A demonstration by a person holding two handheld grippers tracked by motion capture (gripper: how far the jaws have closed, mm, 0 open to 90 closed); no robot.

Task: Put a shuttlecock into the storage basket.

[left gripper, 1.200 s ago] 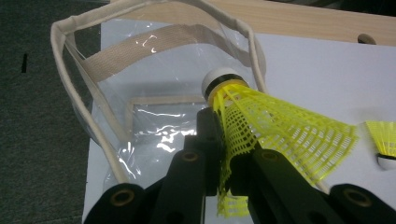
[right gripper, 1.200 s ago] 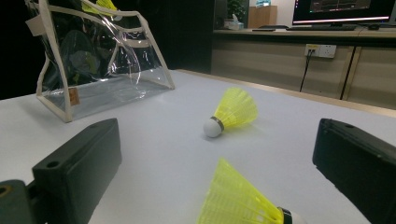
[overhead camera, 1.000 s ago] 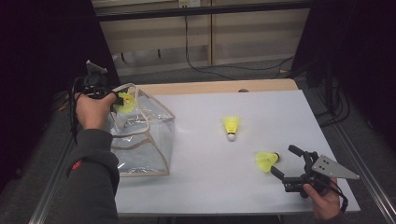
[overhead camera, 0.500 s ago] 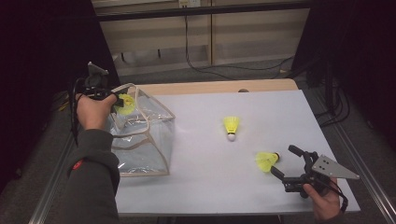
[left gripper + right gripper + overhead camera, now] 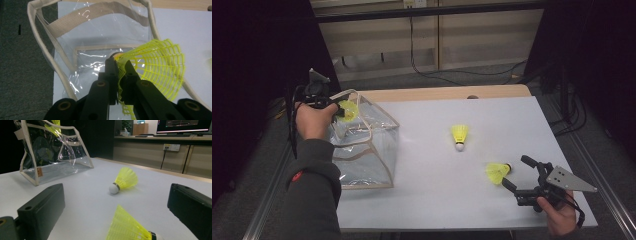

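A yellow shuttlecock (image 5: 152,67) is pinched by its mesh skirt between the closed fingers (image 5: 111,75) of the left gripper (image 5: 332,107), which is held at about nine o'clock on the white bench (image 5: 492,200) in the high view. The shuttlecock is kept right above the open mouth of a clear plastic bag (image 5: 362,150) with cream straps; in the left gripper view its cork end is pointed away from the camera, toward the inside of the bag, and the skirt is flared out toward three o'clock. The bag is stood upright at the bench's left edge, and its bottom panel is seen through the opening.

The right gripper (image 5: 519,175) is held low at about five o'clock on the bench, with its fingers spread wide and nothing between them. A second shuttlecock (image 5: 497,171) is laid on its side just in front of those fingers, in line with the gap between them as seen in the right gripper view, its cork turned toward the right finger (image 5: 190,207). A third shuttlecock (image 5: 459,135) is rested near the middle of the bench, skirt toward twelve o'clock and white cork toward six, well apart from the bag and near the second one.
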